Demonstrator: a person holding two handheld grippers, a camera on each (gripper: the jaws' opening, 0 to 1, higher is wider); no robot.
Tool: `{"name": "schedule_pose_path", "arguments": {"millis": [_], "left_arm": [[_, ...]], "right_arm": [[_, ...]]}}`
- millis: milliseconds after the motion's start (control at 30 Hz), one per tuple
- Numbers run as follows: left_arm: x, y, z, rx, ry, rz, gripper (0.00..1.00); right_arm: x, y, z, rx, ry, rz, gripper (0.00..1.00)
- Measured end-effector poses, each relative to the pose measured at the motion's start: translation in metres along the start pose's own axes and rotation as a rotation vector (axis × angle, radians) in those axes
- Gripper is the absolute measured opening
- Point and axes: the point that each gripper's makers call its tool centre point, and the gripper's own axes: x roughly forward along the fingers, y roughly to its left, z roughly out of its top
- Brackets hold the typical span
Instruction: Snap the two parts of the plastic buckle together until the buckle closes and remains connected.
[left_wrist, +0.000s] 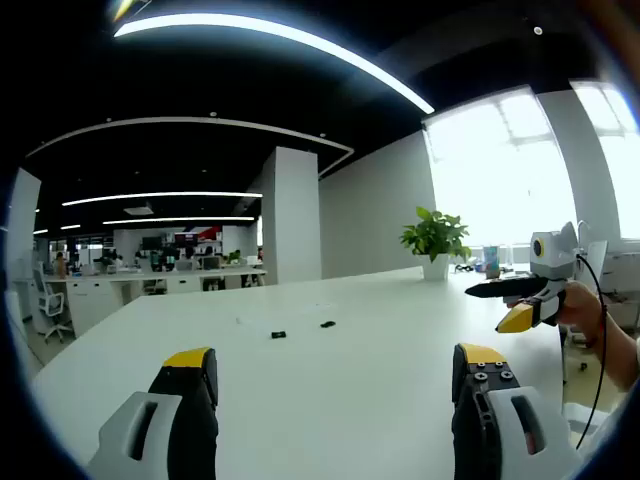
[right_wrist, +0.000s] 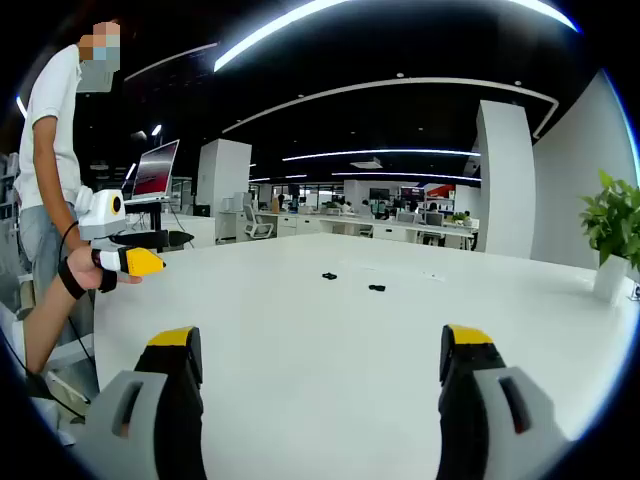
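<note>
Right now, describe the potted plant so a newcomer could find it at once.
Start at the long white table and follow it to the far edge by the bright window. There stands the potted plant, leafy green in a white pot. It is the one tall green thing there; the two buckle parts are tiny and black, mid-table.
</note>
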Motion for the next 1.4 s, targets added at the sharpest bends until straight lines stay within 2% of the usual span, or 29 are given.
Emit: {"name": "schedule_pose_path", "arguments": {"millis": [1400], "left_arm": [[0.0014, -0.0063, 0.001, 0.014, 0.0, -0.009, 0.99]], "right_arm": [[-0.0021, 0.0059, 0.001, -0.002, -0.006, 0.016, 1.0]]}}
